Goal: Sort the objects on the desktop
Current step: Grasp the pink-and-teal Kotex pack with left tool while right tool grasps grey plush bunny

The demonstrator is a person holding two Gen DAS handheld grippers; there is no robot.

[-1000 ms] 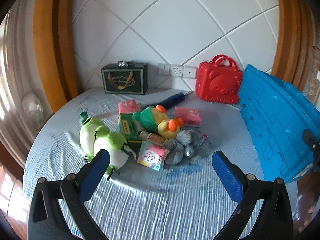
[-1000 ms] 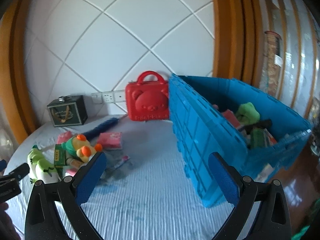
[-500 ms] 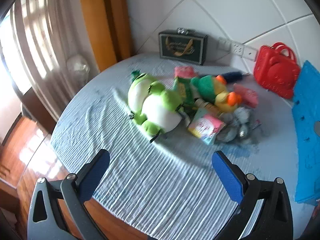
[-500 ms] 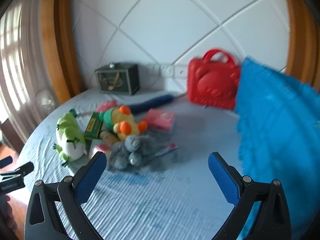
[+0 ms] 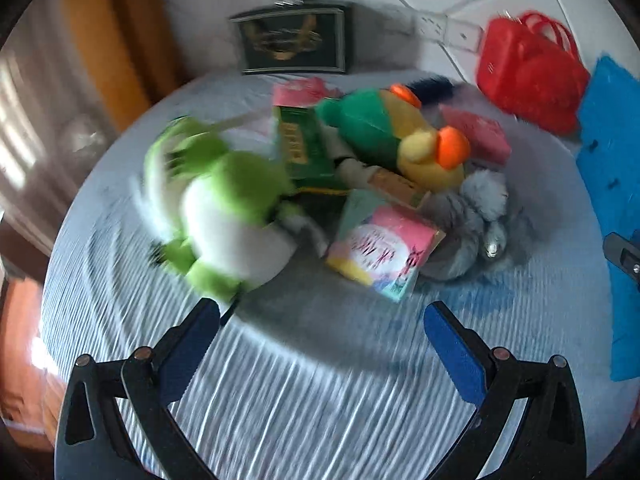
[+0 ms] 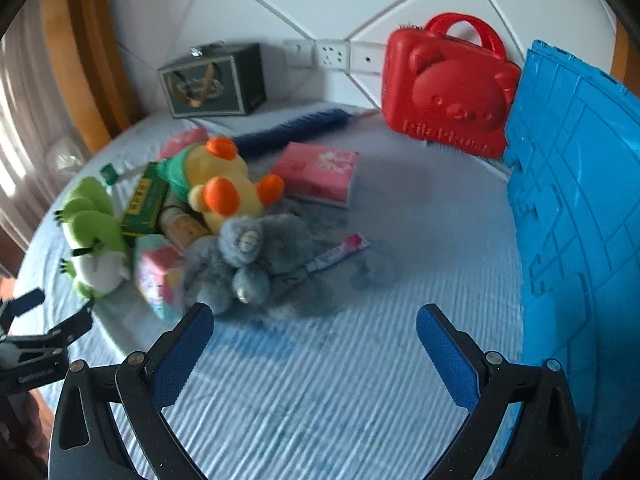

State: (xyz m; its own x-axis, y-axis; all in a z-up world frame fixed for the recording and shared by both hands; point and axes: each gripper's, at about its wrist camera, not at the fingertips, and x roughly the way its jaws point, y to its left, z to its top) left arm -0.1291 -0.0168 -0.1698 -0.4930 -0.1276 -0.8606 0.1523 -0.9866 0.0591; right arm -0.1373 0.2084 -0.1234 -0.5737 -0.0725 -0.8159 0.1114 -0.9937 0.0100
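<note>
A heap of objects lies on the round table's blue-white cloth (image 5: 320,392). It holds a green frog plush (image 5: 224,208) (image 6: 94,236), a yellow-and-green duck plush (image 5: 404,136) (image 6: 218,180), a grey plush (image 5: 476,220) (image 6: 248,260), a green box (image 5: 304,148) (image 6: 146,200), a pink-and-teal packet (image 5: 384,248) (image 6: 158,276), pink tissue packs (image 6: 320,172) and a tube (image 6: 338,254). My left gripper (image 5: 322,334) is open, just short of the frog and the packet. Also open, my right gripper (image 6: 314,334) hovers near the grey plush. Nothing is held.
A blue plastic crate (image 6: 576,184) (image 5: 612,184) stands along the right side. Against the wall are a red bear case (image 6: 448,92) (image 5: 528,76), a dark green box (image 6: 212,80) (image 5: 294,42) and a blue brush (image 6: 296,128). The left gripper (image 6: 36,344) shows at the right view's left edge.
Both grippers have come closer to the heap, which now looks larger. The right view swung left from the crate onto the toys. The jaws stayed open.
</note>
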